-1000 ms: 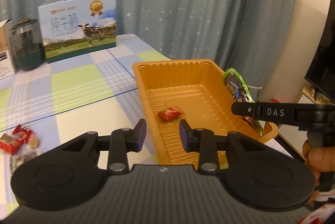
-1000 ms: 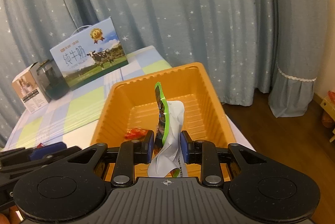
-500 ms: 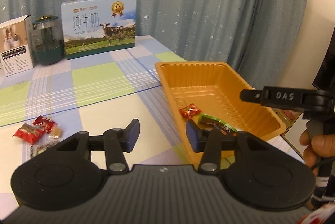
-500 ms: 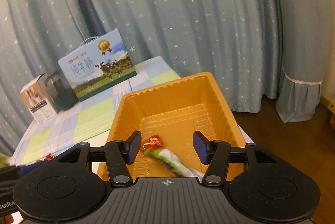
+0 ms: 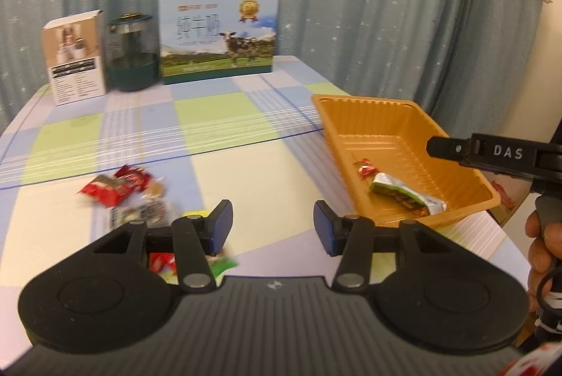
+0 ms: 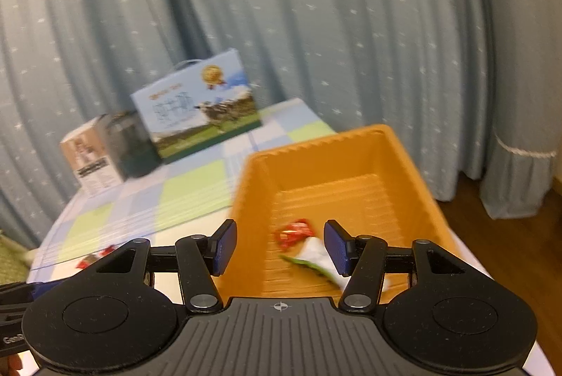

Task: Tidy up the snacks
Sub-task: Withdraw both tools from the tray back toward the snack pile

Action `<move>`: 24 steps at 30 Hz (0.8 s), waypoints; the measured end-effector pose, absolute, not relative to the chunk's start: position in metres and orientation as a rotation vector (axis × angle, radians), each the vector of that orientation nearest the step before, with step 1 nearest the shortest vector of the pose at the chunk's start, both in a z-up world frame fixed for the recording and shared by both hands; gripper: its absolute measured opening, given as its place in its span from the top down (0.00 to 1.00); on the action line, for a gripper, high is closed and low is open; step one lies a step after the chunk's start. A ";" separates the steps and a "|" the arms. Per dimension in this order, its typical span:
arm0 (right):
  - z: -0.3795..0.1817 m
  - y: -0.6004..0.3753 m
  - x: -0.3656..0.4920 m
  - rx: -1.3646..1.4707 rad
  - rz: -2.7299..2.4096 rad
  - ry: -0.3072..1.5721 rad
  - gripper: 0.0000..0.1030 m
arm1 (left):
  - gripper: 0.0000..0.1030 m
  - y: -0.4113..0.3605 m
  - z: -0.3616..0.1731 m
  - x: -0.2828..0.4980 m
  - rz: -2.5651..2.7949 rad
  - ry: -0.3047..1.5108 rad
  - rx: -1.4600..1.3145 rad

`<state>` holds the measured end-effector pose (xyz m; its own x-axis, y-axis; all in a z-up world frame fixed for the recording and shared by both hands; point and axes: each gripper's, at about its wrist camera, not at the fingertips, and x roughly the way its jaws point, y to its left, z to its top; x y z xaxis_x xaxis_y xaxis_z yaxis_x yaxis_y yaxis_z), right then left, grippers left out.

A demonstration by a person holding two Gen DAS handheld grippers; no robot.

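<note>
Left gripper (image 5: pixel 273 223) fills the foreground of the left wrist view, its blue-padded jaws spreading apart with nothing between them, only bare checked tablecloth (image 5: pixel 224 116) showing in the gap; I judge it is being readied for another pickup, since the loose pile of small wrapped snacks (image 5: pixel 123 190) lies on the cloth just beyond and partly under its left finger. To the right sits the shallow orange plastic tray (image 5: pixel 467 200) with ribbed floor, near the table's edge, and inside it rest a small red-wrapped candy (image 5: pixel 365 169) and a longer green-and-silver foil snack pouch (image 5: pixel 407 195), the two close together at the tray's near end, which fits the tray serving as the collecting place. The right gripper's finger, marked with white letters, juts in above the tray's right rim, and a person's fingers hold its handle at the frame's edge. At the back of the table stand a blue milk gift box printed with a cow (image 5: pixel 216 37), a dark green lidded jar (image 5: pixel 131 53) and a white carton (image 5: pixel 73 54), well apart from the work. In the blurred right wrist view, the right gripper (image 6: pixel 279 244) hangs over the tray's near end with its jaws spread and gripping nothing; the red candy (image 6: pixel 293 232) and the pouch (image 6: pixel 312 255) lie on the tray floor below the gap, apparently let go there, so the tray (image 6: pixel 316 144) holds two snacks while the rest wait on the cloth.
</note>
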<state>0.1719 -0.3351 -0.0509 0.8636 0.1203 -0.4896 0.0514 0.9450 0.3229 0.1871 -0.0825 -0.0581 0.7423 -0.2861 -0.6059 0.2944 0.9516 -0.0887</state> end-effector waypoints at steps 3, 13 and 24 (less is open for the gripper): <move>-0.049 -0.319 0.170 0.319 0.083 0.514 0.46 | 0.53 -0.069 -0.057 0.178 -0.284 0.661 0.007; -0.055 -0.259 0.163 0.221 0.239 0.526 0.46 | 0.49 -0.018 -0.060 0.156 -0.176 0.674 0.011; -0.080 -0.205 0.168 0.118 0.355 0.594 0.46 | 0.45 0.017 -0.079 0.169 -0.147 0.713 0.045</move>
<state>0.1683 -0.2046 -0.0799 0.7704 0.3604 -0.5260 -0.2930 0.9328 0.2100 0.1688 0.0173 -0.0794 0.7464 -0.1185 -0.6548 0.1494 0.9887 -0.0086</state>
